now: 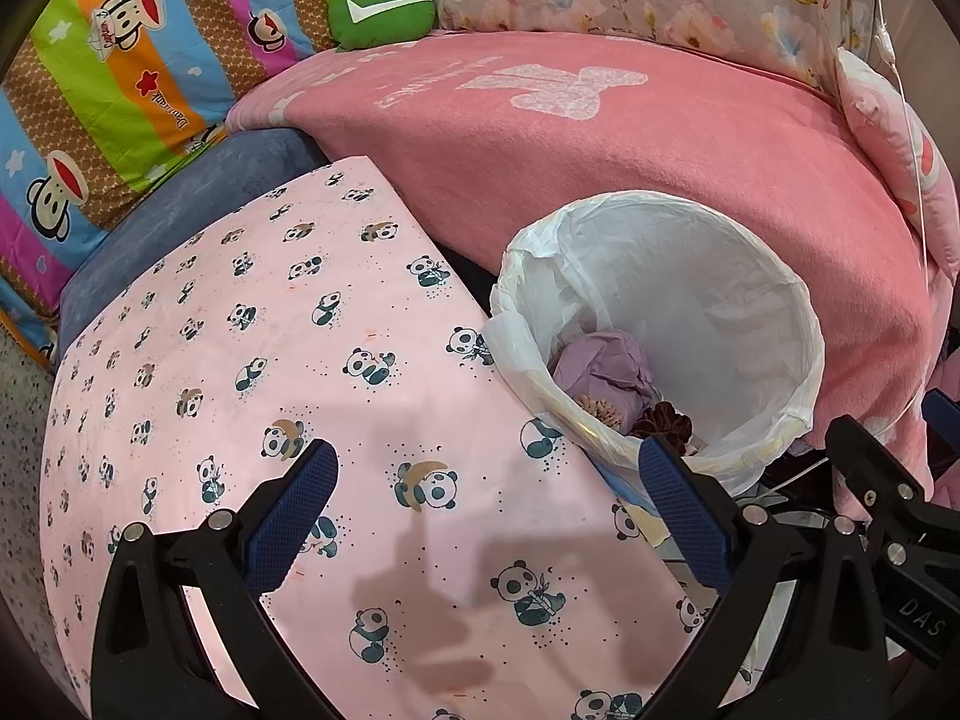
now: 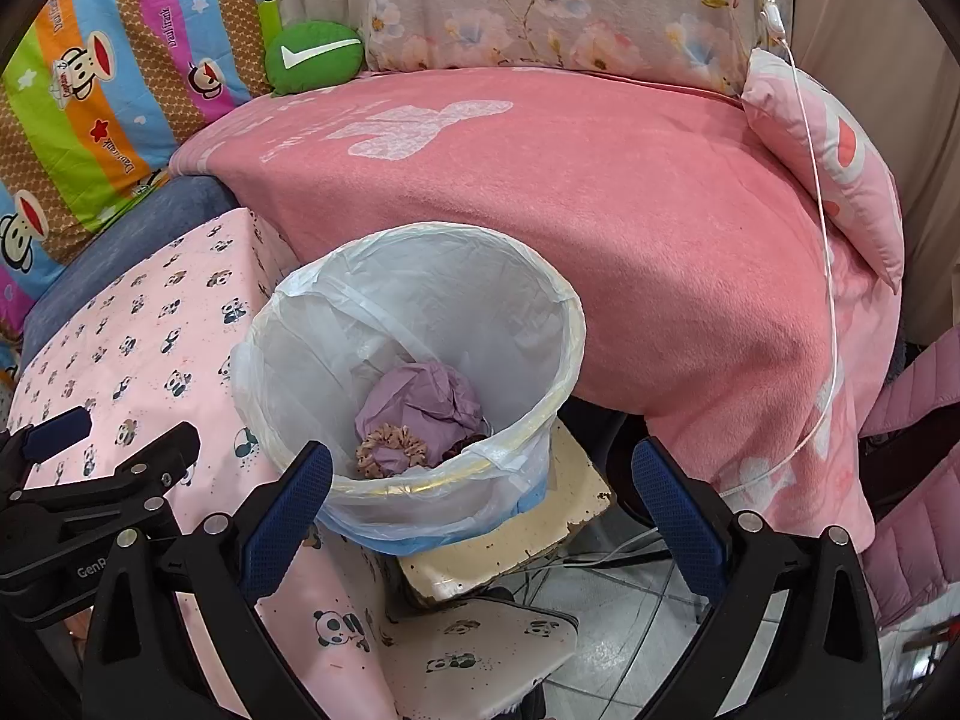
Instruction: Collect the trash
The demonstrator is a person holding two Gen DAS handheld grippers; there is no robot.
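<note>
Trash sits in the bin, centre of my right view: purple paper wad, pink scrunchie touching its front, dark scrunchie at its right. White liner folded over the rim. My right gripper is spread wide, nothing between the fingers, bin just beyond them. My left gripper is also apart and empty, over the panda cloth, bin at right of that frame. Pink blanket behind.

Lined bin upright; inside: crumpled purple paper, beige scrunchie, dark item, possibly scrunchie.
</note>
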